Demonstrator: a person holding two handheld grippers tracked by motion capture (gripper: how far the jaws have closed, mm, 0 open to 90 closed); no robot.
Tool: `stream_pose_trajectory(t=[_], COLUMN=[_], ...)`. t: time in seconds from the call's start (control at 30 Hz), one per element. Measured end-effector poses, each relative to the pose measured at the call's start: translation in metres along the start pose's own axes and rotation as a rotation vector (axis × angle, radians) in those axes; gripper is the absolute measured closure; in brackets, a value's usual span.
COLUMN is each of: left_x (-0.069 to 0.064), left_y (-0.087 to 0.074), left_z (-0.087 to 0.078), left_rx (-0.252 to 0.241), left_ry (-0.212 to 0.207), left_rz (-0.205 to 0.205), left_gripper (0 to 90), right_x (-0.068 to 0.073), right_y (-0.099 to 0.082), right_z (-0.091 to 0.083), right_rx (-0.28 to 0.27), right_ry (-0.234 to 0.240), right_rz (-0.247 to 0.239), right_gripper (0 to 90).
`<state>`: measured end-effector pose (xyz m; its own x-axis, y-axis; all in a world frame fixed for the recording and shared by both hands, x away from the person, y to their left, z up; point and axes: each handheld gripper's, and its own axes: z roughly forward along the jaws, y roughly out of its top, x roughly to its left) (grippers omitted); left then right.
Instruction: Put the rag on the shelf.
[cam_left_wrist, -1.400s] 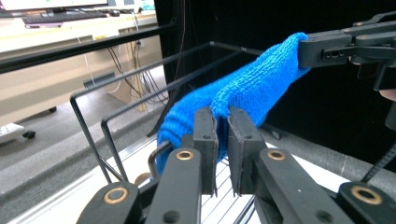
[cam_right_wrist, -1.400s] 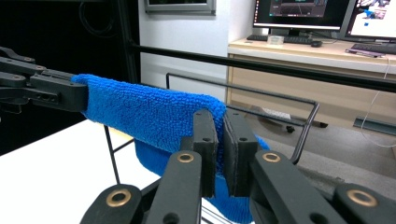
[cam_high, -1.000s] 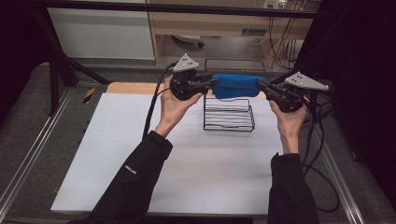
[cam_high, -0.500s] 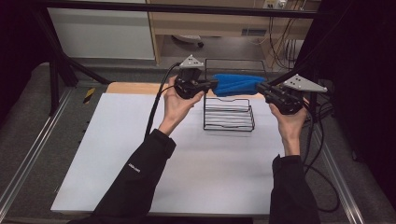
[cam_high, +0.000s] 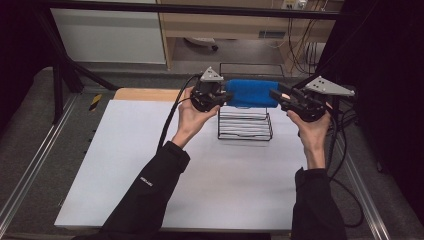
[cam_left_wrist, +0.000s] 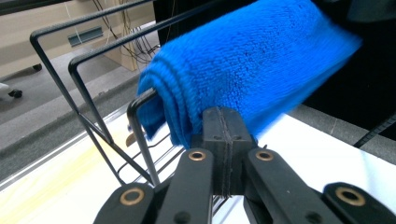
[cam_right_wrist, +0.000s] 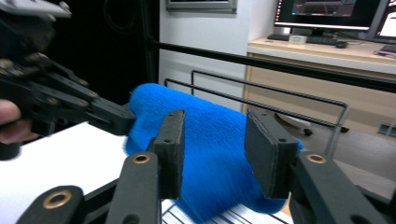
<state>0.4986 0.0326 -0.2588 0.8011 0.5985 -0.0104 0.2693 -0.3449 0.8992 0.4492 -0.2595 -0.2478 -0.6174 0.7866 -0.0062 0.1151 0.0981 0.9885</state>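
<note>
- The blue towel (cam_high: 251, 93) hangs folded over the top bar of the wire rack (cam_high: 245, 124), which stands near the table's (cam_high: 125, 165) far edge, a little toward its right side.
- The towel's long axis runs along that bar, side to side between my two hands, so each end points straight at one pair of tongs.
- My left tongs (cam_left_wrist: 223, 140) are pinched tight on the towel's left end; the jaws meet with folded cloth caught at their tips.
- My right tongs (cam_right_wrist: 214, 154) have just been opening: the pads (cam_right_wrist: 172, 151) stand apart with the towel's right end between them and daylight on both sides, so I judge that end released.
- The left hand is therefore the one in charge of the towel.
- The rack's taller back bars rise just behind the towel; toward the near edge the table is bare, giving the open way to draw back.
</note>
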Motion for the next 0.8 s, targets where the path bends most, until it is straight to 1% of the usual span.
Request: stream_pose_trajectory(t=[0.03,0.07,0.13,0.2,0.27,0.37,0.47,0.6,0.67,0.73,0.8], left_x=[0.0,0.0,0.001,0.001,0.002,0.003,0.004,0.004,0.004,0.004,0.005], left_y=[-0.001,-0.002,-0.004,-0.007,-0.008,-0.011,-0.012,-0.015,-0.016,-0.018,-0.022], left_z=[0.0,0.001,0.002,0.003,0.004,0.005,0.005,0.0,-0.004,-0.009,-0.015], left_rx=[-0.001,-0.003,0.003,-0.002,-0.003,-0.005,-0.008,-0.011,-0.009,-0.01,-0.007], left_ry=[0.001,0.002,0.002,0.005,0.007,0.008,0.009,0.005,0.012,0.013,0.017], left_rz=[0.001,0.001,0.004,0.008,0.006,0.002,0.001,-0.005,0.001,-0.001,-0.009], left_gripper=[90.0,90.0,90.0,90.0,90.0,90.0,89.9,88.4,86.4,82.9,77.4], right_x=[0.001,0.001,0.0,-0.002,-0.004,-0.009,-0.012,-0.01,-0.007,-0.003,0.001], right_y=[0.0,-0.001,-0.006,-0.015,-0.025,-0.036,-0.041,-0.039,-0.036,-0.032,-0.03], right_z=[0.001,0.002,0.005,0.009,0.012,0.016,0.018,0.014,0.011,0.007,0.004], right_rx=[0.009,0.03,0.076,0.12,0.143,0.161,0.166,0.143,0.133,0.124,0.12], right_ry=[0.009,0.015,0.012,-0.004,-0.027,-0.062,-0.08,-0.073,-0.064,-0.054,-0.051], right_rz=[0.006,0.013,0.026,0.043,0.055,0.063,0.061,0.051,0.045,0.041,0.039], right_gripper=[69.5,75.1,82.7,87.7,89.8,89.9,89.2,86.3,83.6,79.1,72.1])
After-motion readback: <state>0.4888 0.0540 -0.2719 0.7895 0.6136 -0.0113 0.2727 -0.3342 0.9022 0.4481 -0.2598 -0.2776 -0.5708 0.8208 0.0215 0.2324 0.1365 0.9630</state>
